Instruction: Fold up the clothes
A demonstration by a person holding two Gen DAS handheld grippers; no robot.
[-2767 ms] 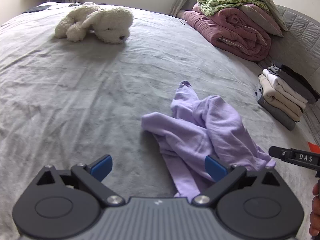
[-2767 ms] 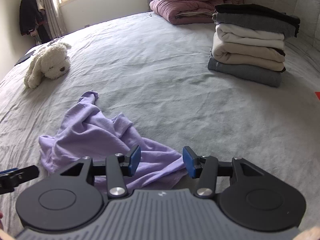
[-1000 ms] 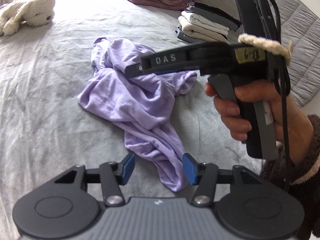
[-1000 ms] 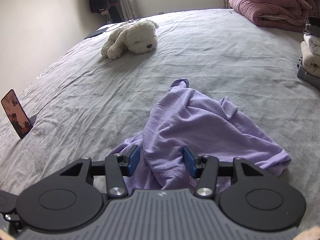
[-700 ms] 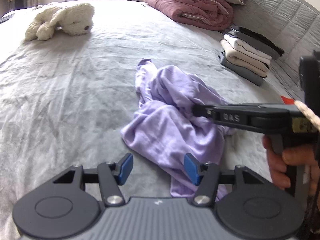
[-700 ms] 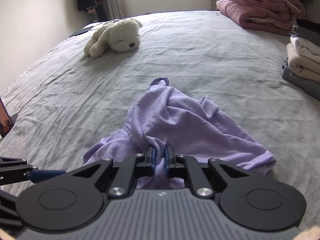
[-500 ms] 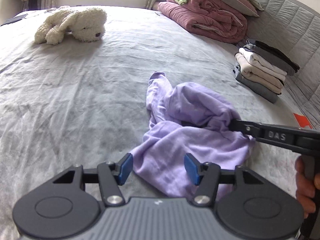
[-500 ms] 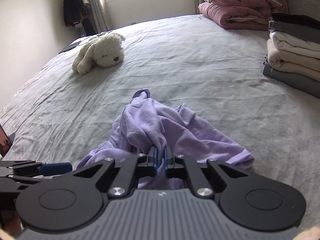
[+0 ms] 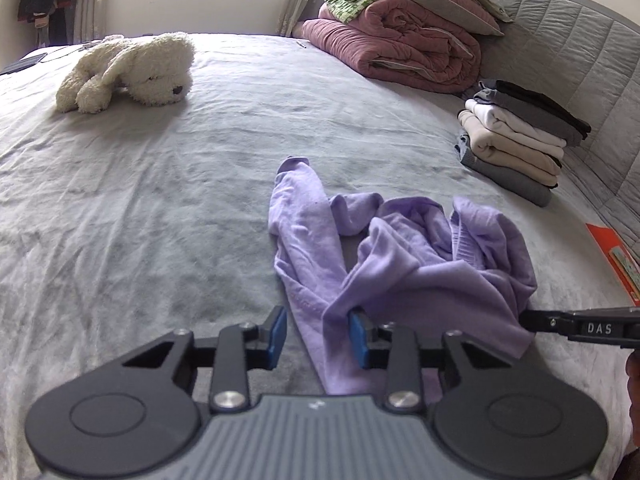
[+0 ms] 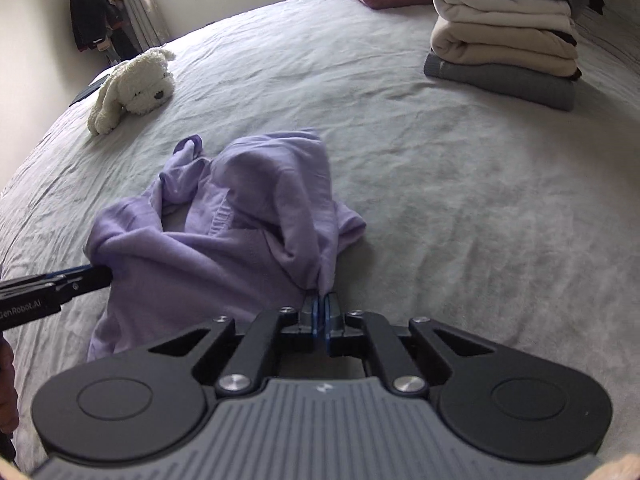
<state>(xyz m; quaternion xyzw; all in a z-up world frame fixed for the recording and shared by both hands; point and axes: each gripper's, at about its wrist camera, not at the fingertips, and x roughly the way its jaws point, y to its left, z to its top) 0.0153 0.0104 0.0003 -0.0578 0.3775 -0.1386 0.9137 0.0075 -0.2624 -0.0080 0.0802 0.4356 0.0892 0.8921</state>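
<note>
A crumpled lilac garment (image 9: 400,264) lies on the grey bed sheet (image 9: 160,220). My left gripper (image 9: 317,335) is low over its near edge, and its jaws are closing. A fold of the cloth runs between them and touches the right pad, while a gap shows at the left pad. My right gripper (image 10: 320,312) is shut on a pinch of the same garment (image 10: 240,208) at its near right side. Its tip (image 9: 528,320) also shows buried in the cloth at the right of the left wrist view. The left gripper's tip (image 10: 96,274) reaches the garment's left edge.
A white plush dog (image 9: 128,72) lies at the far left. A stack of folded clothes (image 9: 516,140) sits at the right, near the grey quilted headboard (image 9: 580,60). Rolled quilts (image 9: 400,52) are piled at the back. An orange item (image 9: 612,256) lies at the right edge.
The right gripper shut on the garment and drew it to the right, spreading the cloth. The left gripper's jaws narrowed around a near fold.
</note>
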